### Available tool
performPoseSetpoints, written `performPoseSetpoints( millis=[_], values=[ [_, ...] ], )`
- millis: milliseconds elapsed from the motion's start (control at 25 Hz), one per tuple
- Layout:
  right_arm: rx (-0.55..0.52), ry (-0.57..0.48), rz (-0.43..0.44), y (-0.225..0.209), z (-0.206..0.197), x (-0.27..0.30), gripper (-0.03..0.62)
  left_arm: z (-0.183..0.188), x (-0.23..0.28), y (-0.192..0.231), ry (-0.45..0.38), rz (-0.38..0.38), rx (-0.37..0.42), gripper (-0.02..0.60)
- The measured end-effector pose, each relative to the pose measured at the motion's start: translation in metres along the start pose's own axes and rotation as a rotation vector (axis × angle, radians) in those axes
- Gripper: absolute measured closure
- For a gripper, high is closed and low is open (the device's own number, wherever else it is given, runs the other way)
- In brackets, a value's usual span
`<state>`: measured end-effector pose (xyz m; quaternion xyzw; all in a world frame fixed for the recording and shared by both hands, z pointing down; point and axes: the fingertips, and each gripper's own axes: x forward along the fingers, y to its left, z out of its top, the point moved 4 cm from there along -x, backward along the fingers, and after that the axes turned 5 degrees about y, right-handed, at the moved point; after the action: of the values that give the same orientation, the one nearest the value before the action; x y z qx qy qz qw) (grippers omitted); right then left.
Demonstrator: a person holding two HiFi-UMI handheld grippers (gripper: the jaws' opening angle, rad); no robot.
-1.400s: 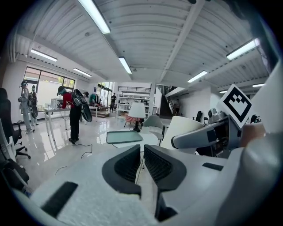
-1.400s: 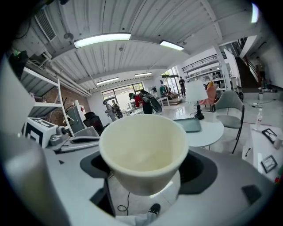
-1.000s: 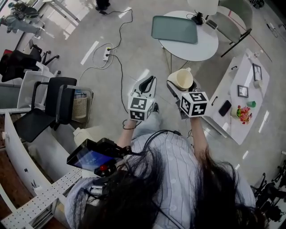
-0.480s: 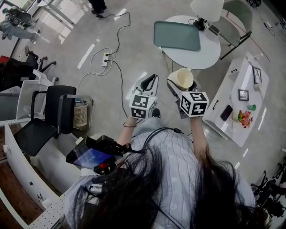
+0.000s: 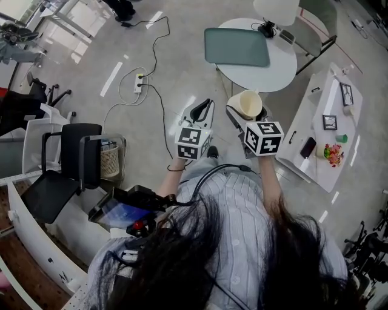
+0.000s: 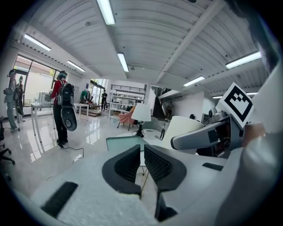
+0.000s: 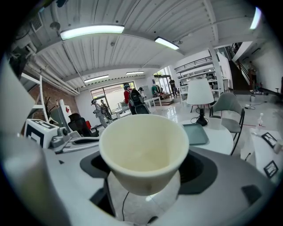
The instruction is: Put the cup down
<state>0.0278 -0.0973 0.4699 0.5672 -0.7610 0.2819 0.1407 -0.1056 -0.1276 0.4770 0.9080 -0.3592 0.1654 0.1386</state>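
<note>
Cup (image 5: 247,104) kept raised over floor (image 5: 182,66), short of round tabletop (image 5: 284,68) bearing green tray (image 5: 236,46); cream, empty, clamped in right claw (image 7: 146,170). Left claw (image 6: 141,155) closed, empty.

Cup (image 5: 247,103) sits btwn the jaws of my R gripper (image 5: 247,115), just right of my L gripper (image 5: 200,111), whose jaws are together w/ nothing btwn. Round table (image 5: 280,65) lies ahead of both. The tray (image 5: 236,47) is on it, lamp (image 5: 276,9) behind. Long table (image 5: 322,103) is to my right. Chair (image 5: 60,158) + bin (image 5: 109,151) are to my left.
</note>
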Motion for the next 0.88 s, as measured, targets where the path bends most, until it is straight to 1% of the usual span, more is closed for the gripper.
performPoseSetpoints(
  millis=[120,520,880],
  values=[
    [0.004,0.01,-0.004,-0.002,0.0,0.004,0.181,-0.004,0.001,0.003,0.01,0.0,-0.015,0.545],
    [0.014,0.039,0.015,-0.005,0.009,0.03,0.181,-0.006,0.01,0.027,0.036,0.036,-0.051,0.545],
    [0.023,0.072,0.033,-0.031,0.021,0.065,0.181,-0.005,0.042,0.047,0.068,0.067,-0.072,0.545]
  ],
)
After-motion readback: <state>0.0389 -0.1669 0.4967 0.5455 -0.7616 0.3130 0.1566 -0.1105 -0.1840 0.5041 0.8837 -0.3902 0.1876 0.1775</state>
